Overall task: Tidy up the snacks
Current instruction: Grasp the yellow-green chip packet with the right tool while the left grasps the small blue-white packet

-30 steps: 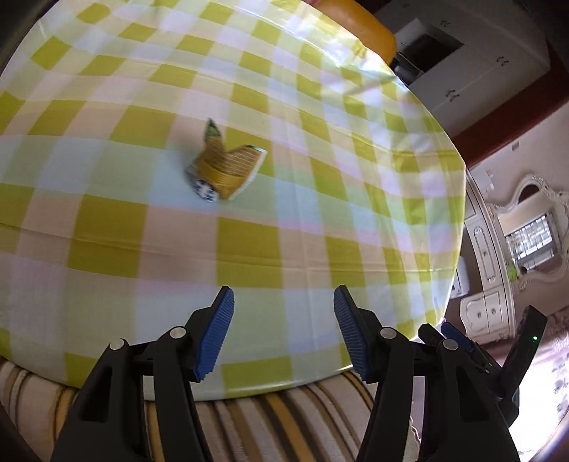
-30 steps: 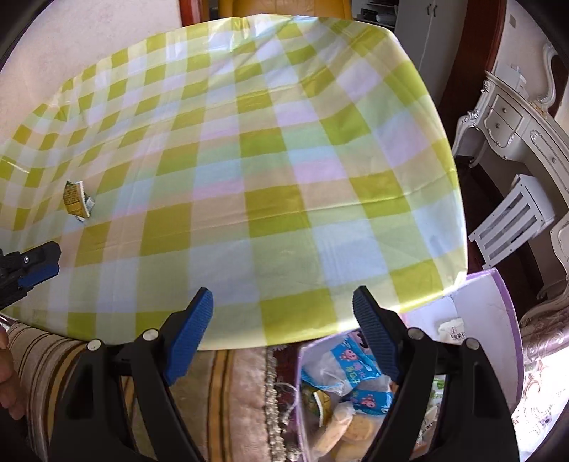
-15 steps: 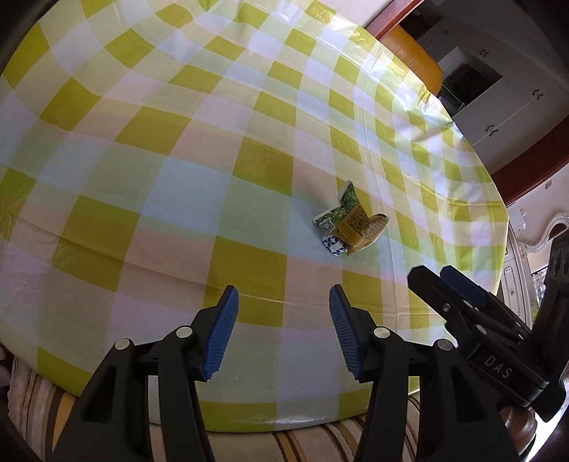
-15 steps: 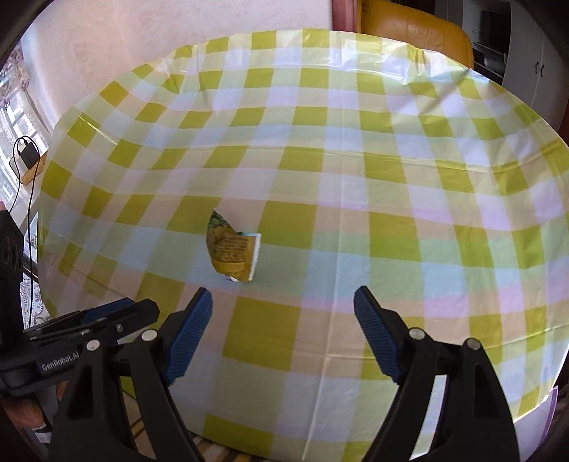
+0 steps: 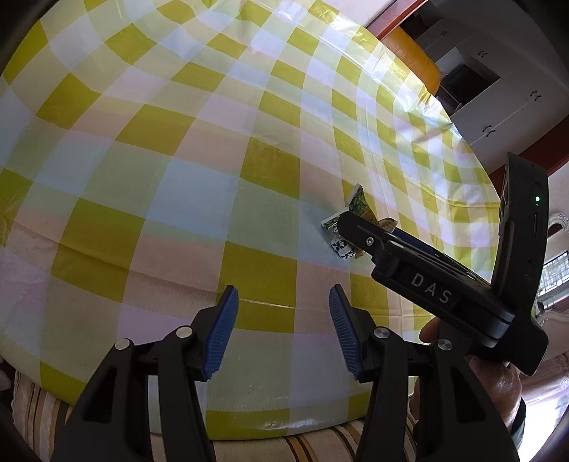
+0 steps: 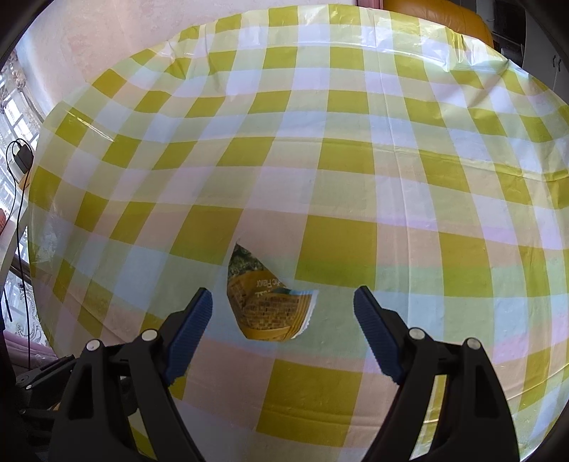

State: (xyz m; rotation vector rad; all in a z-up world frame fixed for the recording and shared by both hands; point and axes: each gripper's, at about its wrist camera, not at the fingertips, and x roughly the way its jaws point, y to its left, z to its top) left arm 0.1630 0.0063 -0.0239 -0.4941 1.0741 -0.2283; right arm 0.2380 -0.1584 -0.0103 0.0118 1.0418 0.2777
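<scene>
A small crumpled yellow and green snack packet [image 6: 268,302] lies on the yellow-checked tablecloth [image 6: 338,160]. My right gripper [image 6: 282,302] hovers open just over it, the packet showing between the blue pads without touching either. In the left wrist view the same packet [image 5: 357,209] is partly hidden behind the right gripper's black finger [image 5: 359,227], held by a hand at the lower right. My left gripper [image 5: 281,302] stands open with nothing in it, over bare cloth to the left of the packet and nearer the table's front edge.
The table's front edge [image 5: 249,423] runs above a striped cushion [image 5: 320,447]. An orange chair back [image 6: 437,14] stands beyond the far edge. White cabinets [image 5: 498,89] lie at the far right. A charger and cable [image 6: 19,156] hang at the left.
My right gripper swung from the table's right edge, away from a box of snacks, to just over the packet. The left gripper shifted left, then held still.
</scene>
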